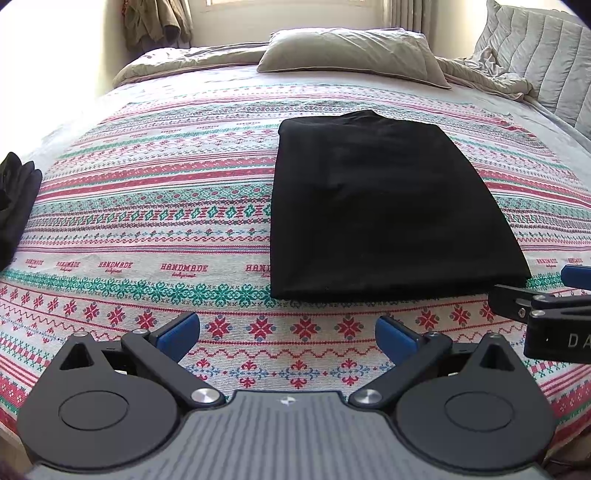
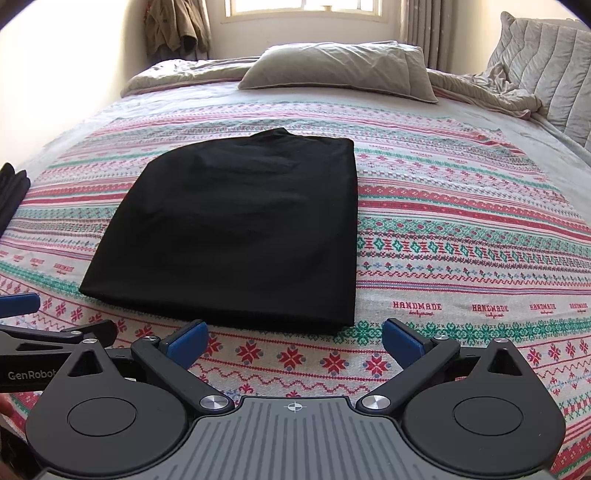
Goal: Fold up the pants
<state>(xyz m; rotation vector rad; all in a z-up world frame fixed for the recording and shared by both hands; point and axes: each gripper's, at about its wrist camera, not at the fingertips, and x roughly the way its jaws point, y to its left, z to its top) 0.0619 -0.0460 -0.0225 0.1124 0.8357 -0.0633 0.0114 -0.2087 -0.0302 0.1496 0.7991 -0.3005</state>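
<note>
Black pants [image 1: 384, 206] lie folded into a flat rectangle on the patterned bedspread [image 1: 147, 229]; they also show in the right wrist view [image 2: 243, 229]. My left gripper [image 1: 288, 334] is open and empty, just in front of the pants' near edge and to its left. My right gripper [image 2: 295, 341] is open and empty, just in front of the pants' near right corner. The right gripper's side shows at the right edge of the left wrist view [image 1: 546, 299]. The left gripper's side shows at the left edge of the right wrist view [image 2: 44, 332].
A dark garment pile [image 1: 16, 206] lies at the bed's left edge. A grey pillow [image 1: 351, 51] and a rumpled quilt [image 1: 487, 74] lie at the head of the bed. A padded headboard cushion [image 1: 546, 55] stands at the far right. Clothes [image 2: 173, 26] hang by the window.
</note>
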